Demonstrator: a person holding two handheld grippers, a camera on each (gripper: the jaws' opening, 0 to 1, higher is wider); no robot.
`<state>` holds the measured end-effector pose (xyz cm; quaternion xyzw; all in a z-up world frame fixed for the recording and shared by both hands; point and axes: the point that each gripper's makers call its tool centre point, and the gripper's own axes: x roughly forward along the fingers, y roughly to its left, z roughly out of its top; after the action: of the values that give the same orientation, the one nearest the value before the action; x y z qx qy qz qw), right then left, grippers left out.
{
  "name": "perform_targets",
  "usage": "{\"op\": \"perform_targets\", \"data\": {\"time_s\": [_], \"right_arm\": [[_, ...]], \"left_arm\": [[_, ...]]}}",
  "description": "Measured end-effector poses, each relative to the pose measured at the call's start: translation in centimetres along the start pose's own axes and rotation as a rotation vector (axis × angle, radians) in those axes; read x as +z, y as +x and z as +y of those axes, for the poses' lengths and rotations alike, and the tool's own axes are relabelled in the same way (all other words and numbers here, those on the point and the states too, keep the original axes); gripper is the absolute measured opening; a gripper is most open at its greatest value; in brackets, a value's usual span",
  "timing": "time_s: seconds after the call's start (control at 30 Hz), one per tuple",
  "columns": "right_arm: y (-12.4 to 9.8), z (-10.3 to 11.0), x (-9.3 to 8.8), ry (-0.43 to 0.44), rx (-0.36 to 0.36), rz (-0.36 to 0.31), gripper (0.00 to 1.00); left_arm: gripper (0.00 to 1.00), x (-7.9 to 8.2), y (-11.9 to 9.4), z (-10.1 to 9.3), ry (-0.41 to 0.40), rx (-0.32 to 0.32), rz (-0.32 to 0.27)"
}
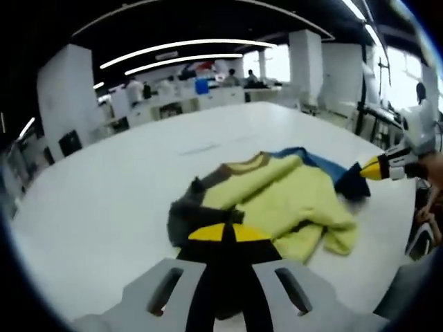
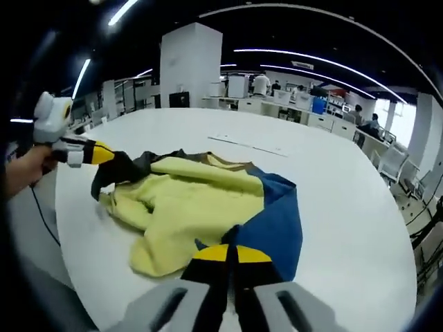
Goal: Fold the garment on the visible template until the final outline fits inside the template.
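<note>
Yellow sweater held at two ends

Soft yellow, blue and grey sweater (image 1: 277, 197) lies bunched on the white round table (image 1: 104, 200). The left gripper (image 1: 223, 234) pinches its grey part, jaws clenched. The right gripper (image 2: 230, 254) pinches its blue part, jaws clenched too.

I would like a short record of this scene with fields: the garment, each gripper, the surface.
garment: sweater in yellow, blue and dark grey, crumpled, not yet folded flat
left gripper: jaws shut on the dark grey part of the sweater
right gripper: jaws shut on the blue edge
surface: white table
template: faint lines on the table beyond the sweater; too faint to be sure
</note>
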<state>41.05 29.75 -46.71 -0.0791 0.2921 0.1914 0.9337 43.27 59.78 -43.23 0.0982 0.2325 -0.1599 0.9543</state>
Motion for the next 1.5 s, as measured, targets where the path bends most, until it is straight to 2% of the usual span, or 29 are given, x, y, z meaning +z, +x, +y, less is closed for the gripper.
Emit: {"op": "perform_targets", "data": {"time_s": [0.1,0.2,0.27,0.4,0.5,0.7,0.83,0.97,1.13,1.23,1.5], "right_arm": [[-0.1,-1.8,0.5,-0.003,-0.032,-0.008,0.0],[-0.3,-4.0,0.6,-0.018,-0.082,0.004,0.0],[-0.3,-5.0,0.6,-0.02,-0.106,0.012,0.0],[-0.5,-7.9,0.4,-0.036,-0.175,0.034,0.0],[-0.8,-9.7,0.6,0.031,-0.221,0.018,0.0],[-1.4,-13.7,-0.2,0.036,-0.317,0.058,0.0],[-1.9,-15.9,-1.0,0.024,-0.375,0.101,0.0],[-2.2,-16.9,-1.4,0.018,-0.397,0.122,0.0],[-2.1,-18.0,-2.3,0.004,-0.413,0.166,0.0],[-2.3,-18.5,-2.8,0.001,-0.421,0.184,0.0],[-2.2,-20.5,-3.4,0.03,-0.435,0.205,0.0]], "left_arm": [[0.0,0.6,-0.5,2.4,0.0,0.046,-0.027],[0.0,0.7,-1.0,4.8,-0.01,0.098,-0.026],[0.0,0.5,-1.1,6.3,0.003,0.127,-0.02],[0.0,0.1,-1.3,8.6,-0.038,0.163,-0.018],[0.0,-0.2,-1.3,10.5,-0.036,0.205,-0.009],[0.0,-0.8,-2.1,15.1,-0.085,0.346,0.004],[0.0,-1.4,-2.7,17.2,-0.12,0.402,0.01],[0.0,-2.3,-3.1,18.0,-0.169,0.425,0.03],[0.0,-3.7,-3.2,18.7,-0.194,0.452,0.061],[0.0,-4.4,-3.1,19.0,-0.189,0.458,0.081],[0.0,-6.2,-2.6,20.0,-0.26,0.461,0.125]]}}
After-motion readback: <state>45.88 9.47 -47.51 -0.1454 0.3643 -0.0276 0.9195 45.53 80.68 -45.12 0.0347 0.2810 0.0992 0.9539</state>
